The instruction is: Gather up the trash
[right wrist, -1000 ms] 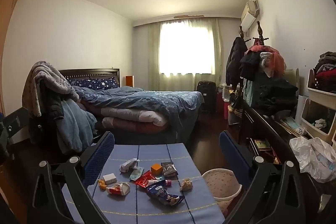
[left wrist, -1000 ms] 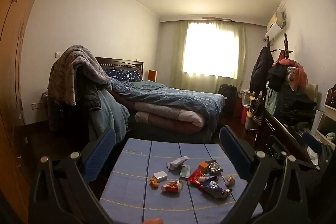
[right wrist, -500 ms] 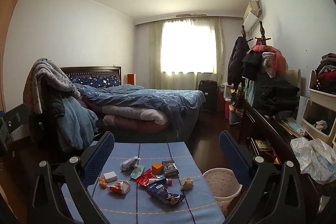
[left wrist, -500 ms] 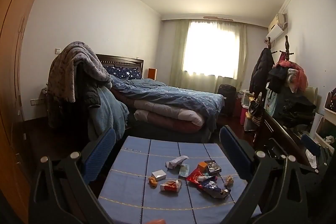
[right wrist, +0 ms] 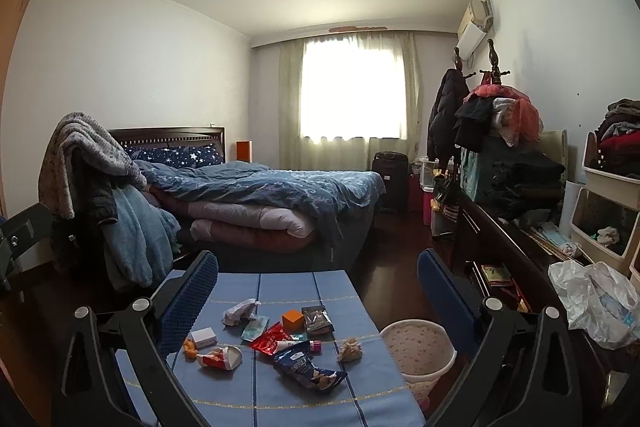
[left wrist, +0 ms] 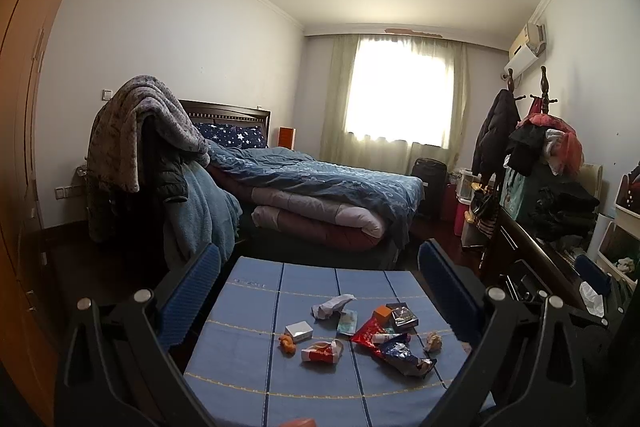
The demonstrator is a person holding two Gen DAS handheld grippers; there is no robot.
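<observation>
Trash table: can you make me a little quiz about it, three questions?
1. True or false: the left gripper holds a wrapper.
2. The bin stands at which side of the table, in the right wrist view: A left, B right?
3. What colour is the small cube among the trash?

Key: 1 false, it is open and empty, as is the right gripper. 2 B. 3 orange.

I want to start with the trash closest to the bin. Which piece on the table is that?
The crumpled tan wad: it lies alone at the table's right edge, beside the bin, right of all the wrappers.
</observation>
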